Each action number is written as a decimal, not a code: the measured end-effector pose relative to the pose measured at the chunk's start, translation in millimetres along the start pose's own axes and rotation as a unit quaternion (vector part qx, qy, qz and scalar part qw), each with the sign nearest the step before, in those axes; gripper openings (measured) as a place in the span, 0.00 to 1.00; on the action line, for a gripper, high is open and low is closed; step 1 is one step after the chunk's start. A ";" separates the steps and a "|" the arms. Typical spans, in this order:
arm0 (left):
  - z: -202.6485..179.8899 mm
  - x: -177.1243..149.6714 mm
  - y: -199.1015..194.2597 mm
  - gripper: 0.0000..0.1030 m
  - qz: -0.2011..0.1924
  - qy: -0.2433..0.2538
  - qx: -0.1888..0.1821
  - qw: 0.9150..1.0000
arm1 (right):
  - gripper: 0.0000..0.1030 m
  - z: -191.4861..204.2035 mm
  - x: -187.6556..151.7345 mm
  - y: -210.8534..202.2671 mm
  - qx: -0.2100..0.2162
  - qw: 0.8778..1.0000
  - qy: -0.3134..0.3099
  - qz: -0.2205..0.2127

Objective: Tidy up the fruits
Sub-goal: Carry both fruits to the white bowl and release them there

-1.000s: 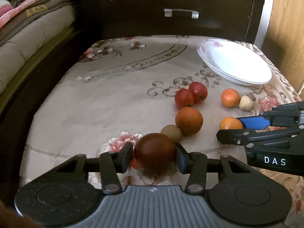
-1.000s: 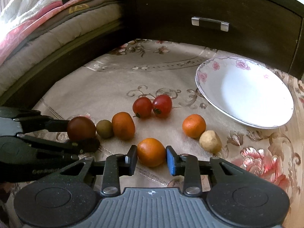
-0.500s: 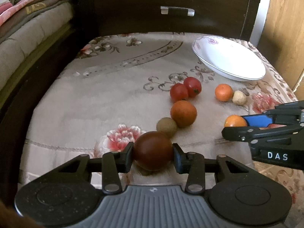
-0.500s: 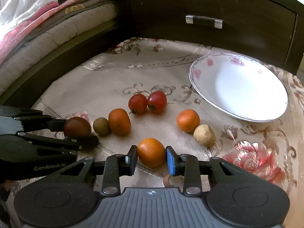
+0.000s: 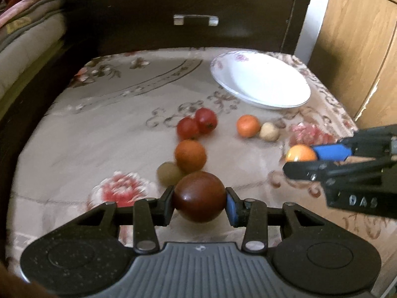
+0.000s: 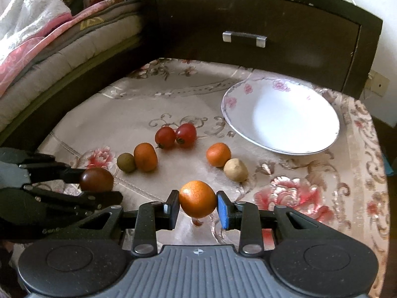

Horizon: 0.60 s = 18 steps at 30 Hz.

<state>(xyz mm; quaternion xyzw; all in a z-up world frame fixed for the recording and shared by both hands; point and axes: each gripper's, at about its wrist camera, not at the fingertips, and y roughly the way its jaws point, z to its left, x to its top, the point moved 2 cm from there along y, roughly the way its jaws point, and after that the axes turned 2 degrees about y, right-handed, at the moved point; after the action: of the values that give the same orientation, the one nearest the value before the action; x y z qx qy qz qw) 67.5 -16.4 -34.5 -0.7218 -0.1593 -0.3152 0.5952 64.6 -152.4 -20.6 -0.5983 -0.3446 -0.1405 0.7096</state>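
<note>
Both loaded, carry to the white floral-rimmed plate [image 6: 280, 121].
My left gripper [image 5: 199, 200] clamps the dark maroon round fruit [image 5: 199, 196], right gripper [image 6: 197, 204] the small orange mandarin [image 6: 197, 199], both above the cloth; I'd lower gently, release one at a time.

the dark red fruit [image 5: 199, 196] is hiding part of the greenish-brown fruit [image 5: 168, 173] behind it, and is covering the inner faces of the left gripper [image 5: 199, 204] pads. motion blur is softening the floral tablecloth [image 5: 99, 134] and the lettering on the right gripper [image 5: 301, 160], whose body is running off the right edge. in the right wrist view, the orange [image 6: 197, 199] is masking the cloth beneath it, the left gripper's [image 6: 99, 186] body is leaving the left edge, and its printed label is being cut short.
</note>
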 end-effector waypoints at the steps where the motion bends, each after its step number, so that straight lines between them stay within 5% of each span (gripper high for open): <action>1: -1.9 3.1 1.9 0.47 -0.001 0.003 -0.002 1.000 | 0.25 -0.8 -0.5 -0.7 -0.002 1.000 0.000 0.002; 18: -32.2 77.5 30.9 0.47 -0.037 0.029 -0.030 0.998 | 0.25 -33.6 27.4 -3.4 -0.024 0.999 0.025 -0.022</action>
<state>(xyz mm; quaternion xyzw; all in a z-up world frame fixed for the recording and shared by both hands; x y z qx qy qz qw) 135.8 -66.0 -5.1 -0.7234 -0.1591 -0.3624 0.5657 93.2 -179.2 -1.6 -0.6038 -0.3364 -0.1790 0.7001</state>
